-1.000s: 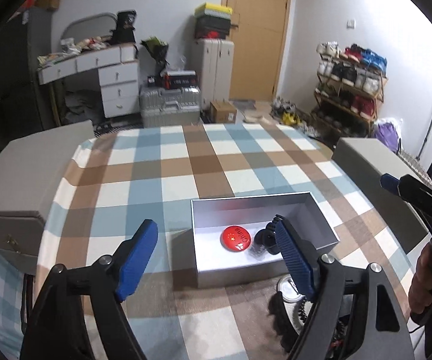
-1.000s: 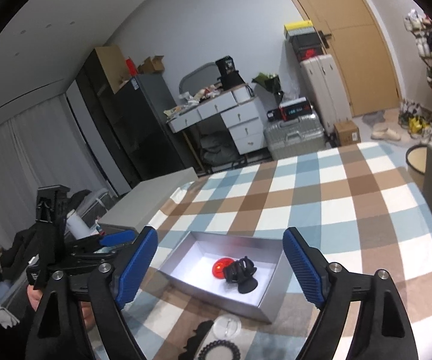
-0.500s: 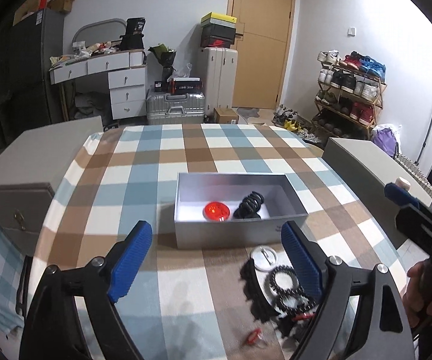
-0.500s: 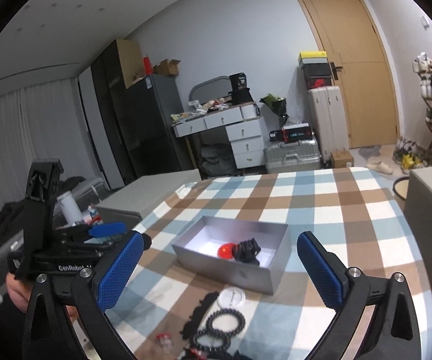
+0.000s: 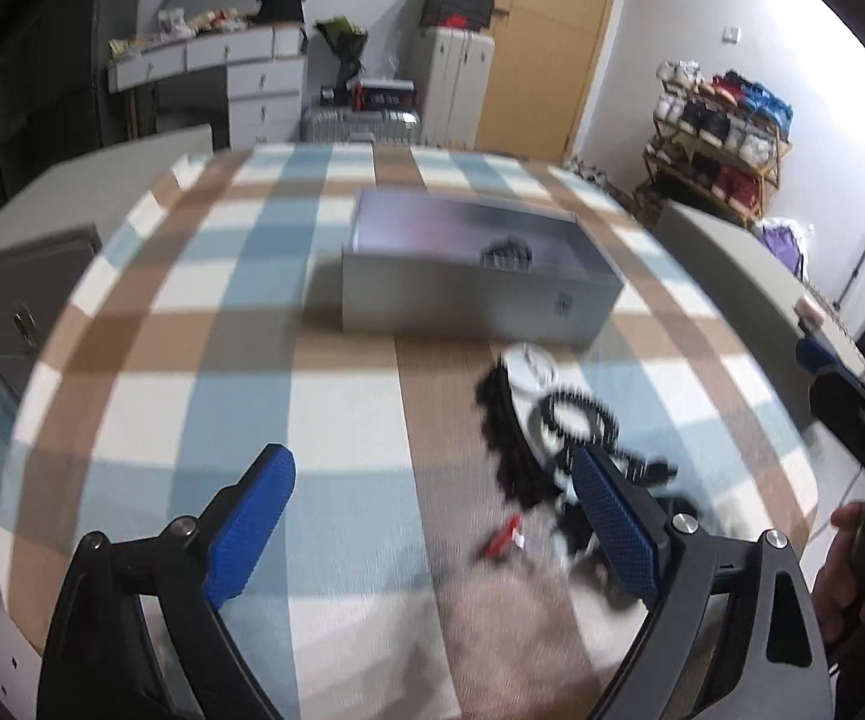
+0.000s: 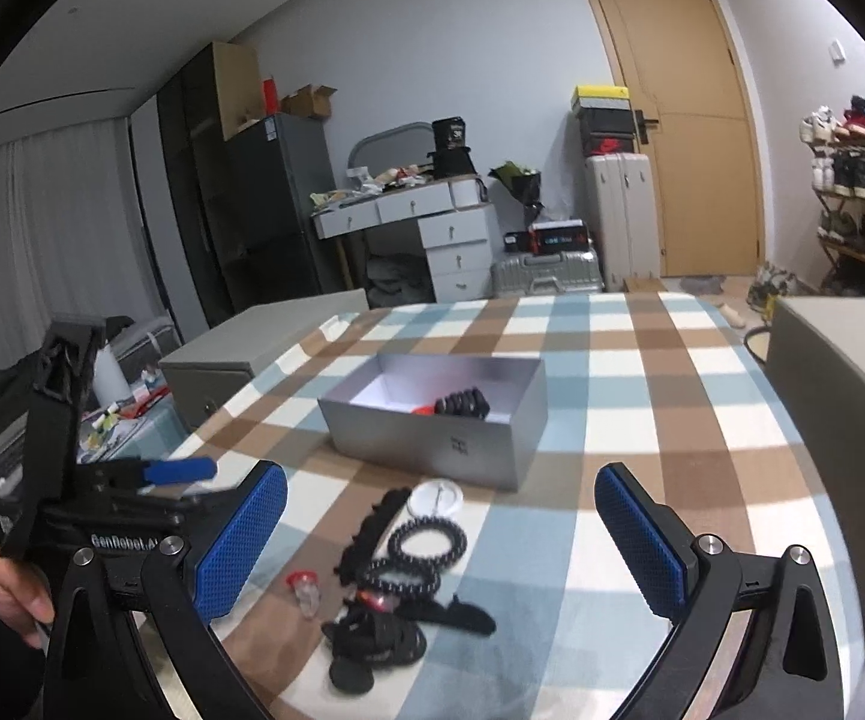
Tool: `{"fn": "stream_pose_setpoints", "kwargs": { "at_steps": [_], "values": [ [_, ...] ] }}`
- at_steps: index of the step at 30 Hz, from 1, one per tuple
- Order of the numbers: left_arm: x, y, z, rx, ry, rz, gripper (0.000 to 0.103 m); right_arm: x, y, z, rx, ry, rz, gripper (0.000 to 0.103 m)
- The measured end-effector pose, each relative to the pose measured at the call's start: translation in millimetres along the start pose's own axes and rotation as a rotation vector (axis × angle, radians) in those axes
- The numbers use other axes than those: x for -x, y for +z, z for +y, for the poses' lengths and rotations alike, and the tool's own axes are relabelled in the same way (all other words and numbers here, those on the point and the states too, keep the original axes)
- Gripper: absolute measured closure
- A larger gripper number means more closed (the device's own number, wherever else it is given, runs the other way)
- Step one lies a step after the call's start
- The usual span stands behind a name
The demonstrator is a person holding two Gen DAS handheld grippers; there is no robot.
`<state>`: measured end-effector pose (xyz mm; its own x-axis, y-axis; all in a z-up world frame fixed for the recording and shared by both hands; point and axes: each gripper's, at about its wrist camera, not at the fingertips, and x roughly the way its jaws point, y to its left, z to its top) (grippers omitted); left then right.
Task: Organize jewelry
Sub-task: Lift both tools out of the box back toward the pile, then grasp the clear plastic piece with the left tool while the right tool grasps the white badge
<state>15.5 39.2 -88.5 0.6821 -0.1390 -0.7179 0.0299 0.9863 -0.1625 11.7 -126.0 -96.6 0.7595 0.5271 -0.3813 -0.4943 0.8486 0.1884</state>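
Observation:
A silver open box (image 6: 432, 432) (image 5: 474, 294) stands mid-table. It holds a black coiled hair tie (image 6: 462, 403) and a red round badge (image 6: 423, 410). In front of it lies a pile of jewelry: black bead bracelets (image 6: 426, 543) (image 5: 576, 414), a white round badge (image 6: 435, 495), a small red clip (image 6: 302, 581) (image 5: 501, 540) and black hair pieces (image 6: 372, 636). My left gripper (image 5: 432, 516) is open and empty, low over the table before the pile. My right gripper (image 6: 441, 534) is open and empty above the pile.
The round table has a blue, brown and white checked cloth (image 6: 612, 360). Grey cabinets stand at its left (image 6: 240, 342) and right (image 6: 840, 396). A desk, suitcases, a door and a shoe rack stand behind.
Both grippers have pulled back from the box toward the near table edge. The left one has dropped low and its view is blurred. The pile now lies between the fingers.

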Motion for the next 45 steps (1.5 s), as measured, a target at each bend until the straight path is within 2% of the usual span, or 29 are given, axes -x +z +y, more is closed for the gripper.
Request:
{"fn": "stream_pose_setpoints", "kwargs": {
  "at_steps": [5, 8, 14, 18, 20, 22, 24, 26, 27, 29, 35, 39, 43, 45],
  "values": [
    [-8.8, -15.0, -1.6, -0.007, -0.052, 0.067, 0.012, -1.4, -12.9, 0.6, 0.013, -0.031, 0.032, 0.000],
    [-13.4, -21.1, -9.1, -0.051, -0.065, 0.093, 0.012, -2.3, -16.8, -0.4, 0.010, -0.033, 0.041, 0.000],
    [-18.0, -24.3, -12.4, -0.071, -0.110, 0.113, 0.012, -1.0, -18.3, -0.7, 0.010, -0.040, 0.038, 0.000],
    [-18.4, -23.1, -16.9, -0.108, -0.109, 0.108, 0.015, -4.2, -19.4, 0.2, 0.010, -0.028, 0.057, 0.000],
    [-19.3, -21.6, -18.2, -0.130, -0.104, 0.107, 0.025, -4.5, -19.7, 0.1, 0.009, -0.022, 0.061, 0.000],
    [-21.5, -22.1, -19.0, -0.145, -0.114, 0.123, 0.047, -4.5, -20.3, 0.1, 0.010, -0.021, 0.062, 0.000],
    [-23.6, -23.1, -18.3, -0.150, -0.125, 0.135, 0.053, -3.8, -20.6, -0.2, 0.013, -0.025, 0.061, 0.000],
    [-23.5, -22.8, -18.3, -0.157, -0.141, 0.138, 0.065, -4.0, -20.5, -0.2, 0.012, -0.022, 0.062, 0.000],
    [-24.0, -22.4, -18.7, -0.156, -0.152, 0.144, 0.080, -3.7, -20.6, -0.4, 0.011, -0.020, 0.062, 0.000],
    [-24.5, -22.0, -18.8, -0.152, -0.174, 0.152, 0.079, -3.9, -20.6, -0.5, 0.011, -0.021, 0.063, 0.000],
    [-16.0, -22.2, -16.1, -0.149, -0.170, 0.123, 0.079, -6.8, -17.4, -2.1, -0.001, -0.015, 0.082, 0.000],
    [-6.9, -19.8, -9.7, -0.134, -0.153, 0.092, 0.079, -26.8, -10.4, -7.8, -0.006, -0.037, 0.168, 0.000],
    [-0.3, -19.1, -0.7, -0.114, -0.145, 0.068, 0.079, -55.1, -4.8, -11.7, -0.013, -0.011, 0.253, 0.000],
    [2.4, -20.2, 4.9, -0.106, -0.139, 0.060, 0.079, -71.8, -2.8, -10.9, 0.006, -0.026, 0.288, 0.003]
  ]
}}
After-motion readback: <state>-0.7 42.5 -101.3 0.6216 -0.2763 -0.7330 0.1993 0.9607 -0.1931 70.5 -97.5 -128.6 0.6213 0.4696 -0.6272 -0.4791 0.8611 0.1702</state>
